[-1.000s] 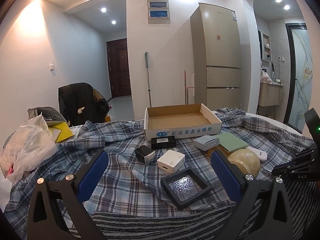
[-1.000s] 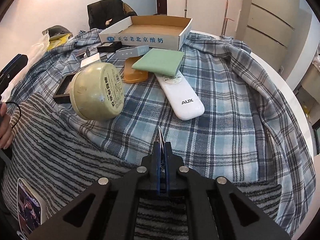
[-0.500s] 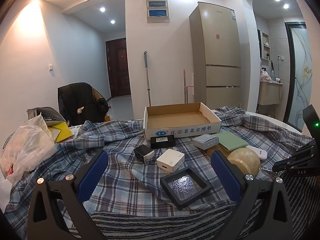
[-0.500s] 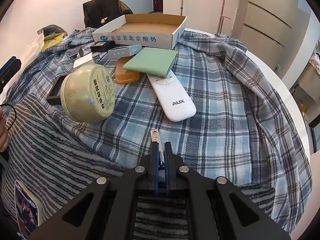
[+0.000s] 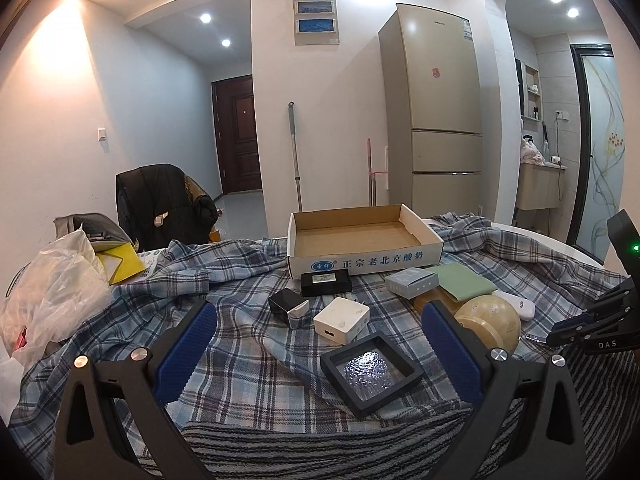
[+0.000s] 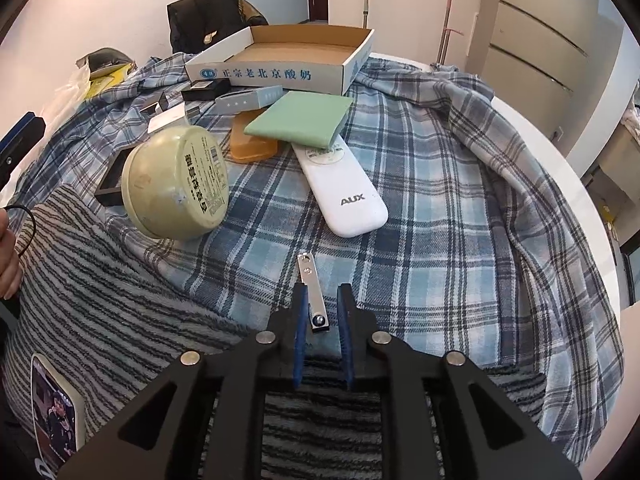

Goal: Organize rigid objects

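Observation:
A metal nail clipper [image 6: 313, 292] lies on the plaid cloth between the parted fingers of my right gripper [image 6: 322, 294], which is open. An open cardboard box [image 5: 360, 240] stands at the back, also in the right wrist view [image 6: 288, 56]. Around it lie a white AUX remote [image 6: 344, 192], a green pad [image 6: 300, 118], a round cream container [image 6: 176, 190], an orange dish [image 6: 252, 146], a grey box [image 5: 412, 282], a black box [image 5: 326, 283], a white cube [image 5: 341, 319] and a black frame case [image 5: 370, 372]. My left gripper [image 5: 316, 354] is open and empty above the frame case.
A plastic bag [image 5: 52, 292] and yellow papers [image 5: 120, 264] sit at the left edge. A chair with a black jacket [image 5: 160, 204] stands behind. A phone [image 6: 56, 408] lies at the near left. The table's rim [image 6: 560, 152] curves at the right.
My right gripper was shut on the nail clipper; it has opened and the clipper now lies flat on the cloth between the fingers. The left gripper has barely moved.

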